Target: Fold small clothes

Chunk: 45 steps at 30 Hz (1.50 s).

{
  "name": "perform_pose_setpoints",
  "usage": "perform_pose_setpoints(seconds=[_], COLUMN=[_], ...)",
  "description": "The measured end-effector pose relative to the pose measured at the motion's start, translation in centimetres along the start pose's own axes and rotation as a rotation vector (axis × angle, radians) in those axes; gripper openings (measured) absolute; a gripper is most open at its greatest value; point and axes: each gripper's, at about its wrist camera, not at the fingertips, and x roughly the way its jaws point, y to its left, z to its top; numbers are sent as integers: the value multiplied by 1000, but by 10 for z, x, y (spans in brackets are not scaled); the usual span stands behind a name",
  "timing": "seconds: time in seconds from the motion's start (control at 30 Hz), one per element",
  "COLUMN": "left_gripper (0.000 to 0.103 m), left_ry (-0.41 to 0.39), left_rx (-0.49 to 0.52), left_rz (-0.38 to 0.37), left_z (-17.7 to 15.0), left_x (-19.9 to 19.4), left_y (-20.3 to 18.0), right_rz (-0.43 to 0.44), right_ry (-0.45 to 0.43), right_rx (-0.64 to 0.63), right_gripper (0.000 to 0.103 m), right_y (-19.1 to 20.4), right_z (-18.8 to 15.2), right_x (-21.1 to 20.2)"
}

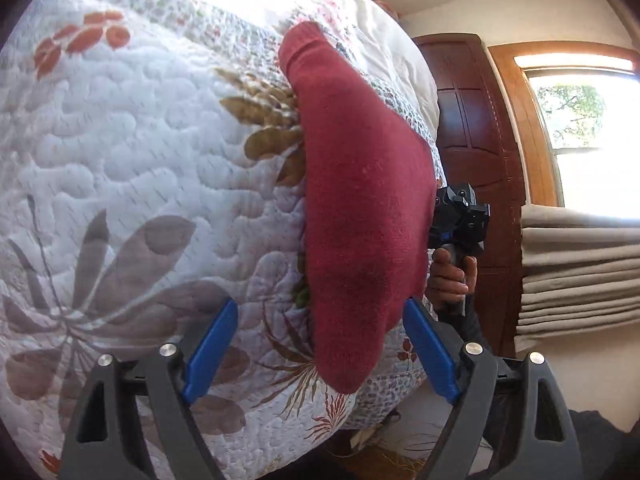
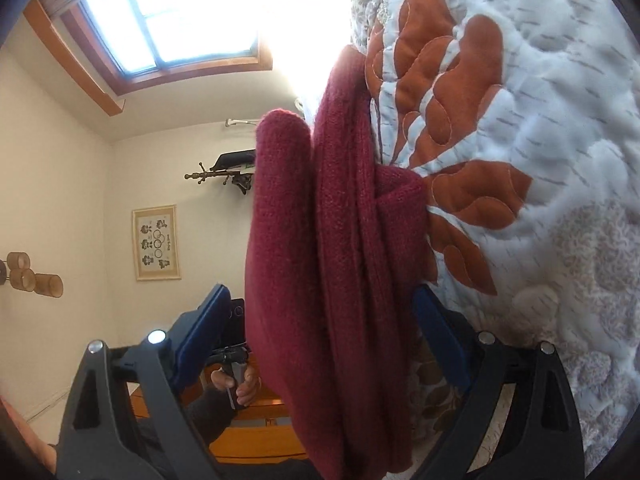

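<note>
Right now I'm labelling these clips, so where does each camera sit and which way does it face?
Left wrist: on the left gripper, facing the dark red knitted sock on the floral quilted bedspread; the person's other hand shows.
Right wrist: on the right gripper, facing the sock and wall; a hand shows.
Shared: sock, bedspread.

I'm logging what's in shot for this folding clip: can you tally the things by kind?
Dark red knitted garment: 1
Floral quilt: 1
Handheld grippers, left gripper and right gripper: 2
Windows: 1
Framed pictures: 1
Total: 6
</note>
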Motion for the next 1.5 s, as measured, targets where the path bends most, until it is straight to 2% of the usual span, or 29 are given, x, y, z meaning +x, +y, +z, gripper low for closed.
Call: perform_pose_setpoints(seconds=[0.13, 0.2, 0.3, 0.37, 0.4, 0.47, 0.63, 0.77, 0.83, 0.87, 0.9, 0.97, 1.1, 1.23, 1.37, 1.5], left_gripper=[86, 87, 87, 87, 87, 87, 87, 84, 65, 59, 55, 49, 41, 38, 36, 36], left_ry=[13, 20, 67, 72, 73, 71, 95, 84, 93, 93, 90, 87, 62, 38, -3, -62], left_rx=[-88, -106, -85, -48, -63, -110, -101, -156, -158, -157, -156, -133, -83, -45, 23, 42], left_rz=[-152, -188, -247, -222, -210, -225, -249, -283, -244, -241, -241, -226, -222, -239, -247, -256], left_z=[6, 7, 11, 15, 18, 21, 24, 26, 26, 26, 25, 24, 24, 21, 14, -18], left_x=[19, 25, 36, 42, 47, 54, 62, 67, 73, 74, 74, 72, 60, 36, -8, -65], left_y=[12, 12, -1, -5, -2, 3, -5, 3, 3, 3, 3, -3, -18, -22, -30, -16], right_rz=[-14, -21, -18, -56, -73, -94, -76, -100, -117, -115, -105, -119, -136, -145, -140, -104], right_ry=[9, 6, 8, 16, 20, 19, -36, -2, -1, -7, -13, -27, -50, -66, -65, -30], right_rx=[-4, -5, -85, -95, -73, -41, -12, -23, -34, -27, -26, -51, -86, -130, -195, -250], right_gripper=[92, 92, 92, 92, 91, 88, 87, 84, 70, 56, 47, 42, 38, 38, 37, 37], right_y=[11, 18, 49, 54, 46, 32, 21, 17, 22, 23, 25, 34, 55, 83, 124, 160], right_z=[9, 7, 1, 8, 11, 7, 7, 3, 3, 3, 1, -6, -12, -19, -29, -51], right_x=[11, 13, 18, 27, 29, 31, 14, 19, 22, 21, 19, 16, 16, 21, 42, 89])
